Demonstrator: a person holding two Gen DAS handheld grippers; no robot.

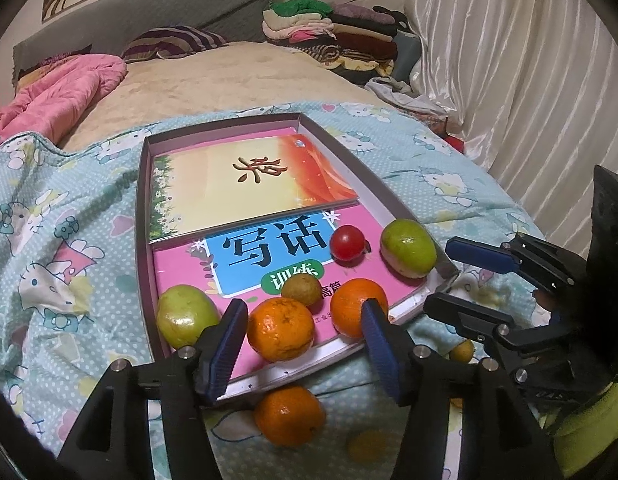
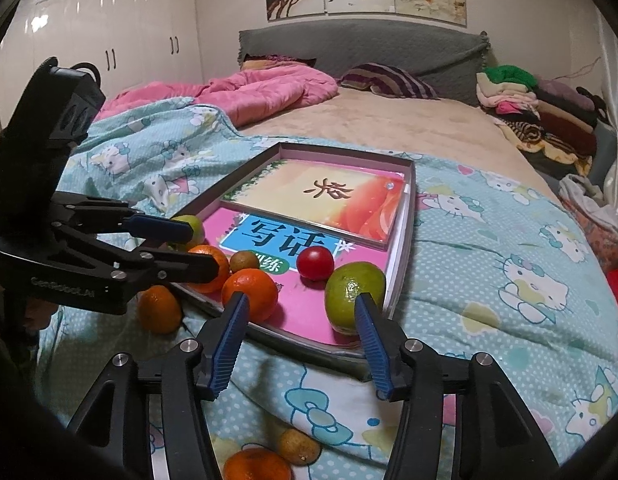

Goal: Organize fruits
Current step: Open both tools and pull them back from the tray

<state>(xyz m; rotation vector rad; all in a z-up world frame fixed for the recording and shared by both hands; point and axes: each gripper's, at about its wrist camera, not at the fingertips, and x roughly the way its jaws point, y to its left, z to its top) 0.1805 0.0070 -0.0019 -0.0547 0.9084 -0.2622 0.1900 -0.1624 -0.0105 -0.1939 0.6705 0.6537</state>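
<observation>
Fruits gathered at the near end of a shallow box tray (image 1: pixel 143 216) lying on a bed: two oranges (image 1: pixel 280 329) side by side, a green fruit (image 1: pixel 185 314) at the left corner, a second green fruit (image 1: pixel 408 248) at the right corner, a small red fruit (image 1: pixel 347 242) just beside it, a small brownish fruit (image 1: pixel 301 289) between the oranges. Outside the tray on the patterned quilt (image 1: pixel 49 240): another orange (image 1: pixel 289 415) just past the near rim, plus smaller yellowish fruits, partly hidden.

Judged light, round, prone to roll on the soft, uneven quilt. Orange peel likely firm and slightly grippy, best taken across the widest middle. Red fruit probably thin-skinned and smooth, calling for gentle pressure. Green fruits glossy, perhaps slippery, best held at the equator.

Left hand-held gripper (image 1: pixel 303 344) spread wide, empty, fingers flanking the nearer orange in the tray without evident contact. Right hand-held gripper (image 2: pixel 303 340) likewise wide and empty, poised before the tray's corner, near the green fruit.

Two books (image 1: pixel 245 184) lining the tray floor beneath the fruit; pink blanket (image 1: pixel 65 96), folded clothes (image 1: pixel 329 36) and curtain (image 1: pixel 529 100) beyond.
</observation>
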